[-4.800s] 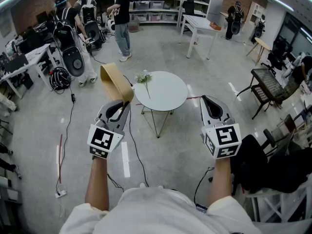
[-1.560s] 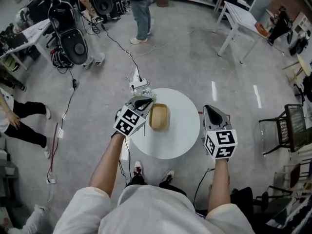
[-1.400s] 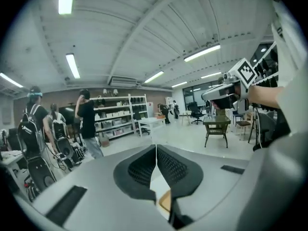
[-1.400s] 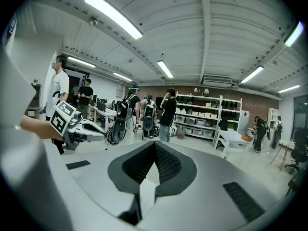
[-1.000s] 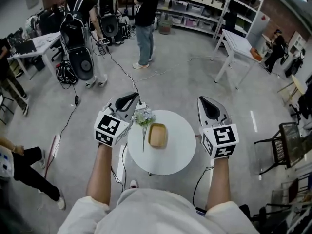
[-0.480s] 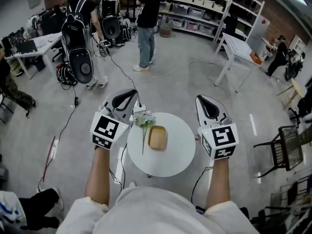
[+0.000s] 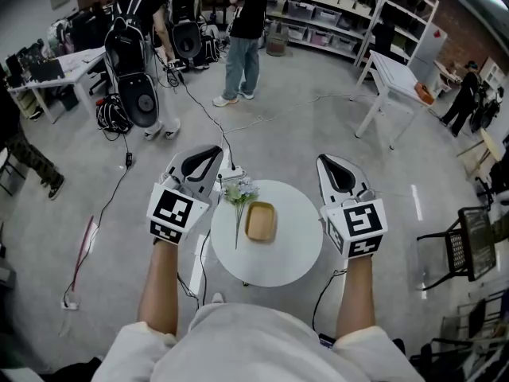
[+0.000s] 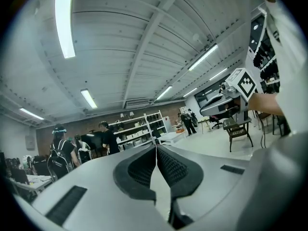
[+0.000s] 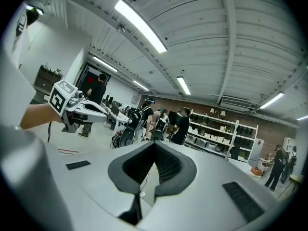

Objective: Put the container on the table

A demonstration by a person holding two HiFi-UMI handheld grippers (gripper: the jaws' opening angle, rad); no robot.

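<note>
Left gripper [image 7: 211, 151] closed, container [image 7: 260, 220] apparently empty, on table [image 7: 296, 250]

light: bright ceiling tubes [image 8: 64, 20] | shadows: soft | edges: fisheye-warped, dark-vignetted

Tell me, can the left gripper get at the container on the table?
Probably yes: the container sits uncovered on the table near the left gripper; only the flowers lie between, and its shut jaws would need opening.

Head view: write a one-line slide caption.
Tan container on round white table beside flower sprig; left gripper and right gripper shut, empty.
</note>
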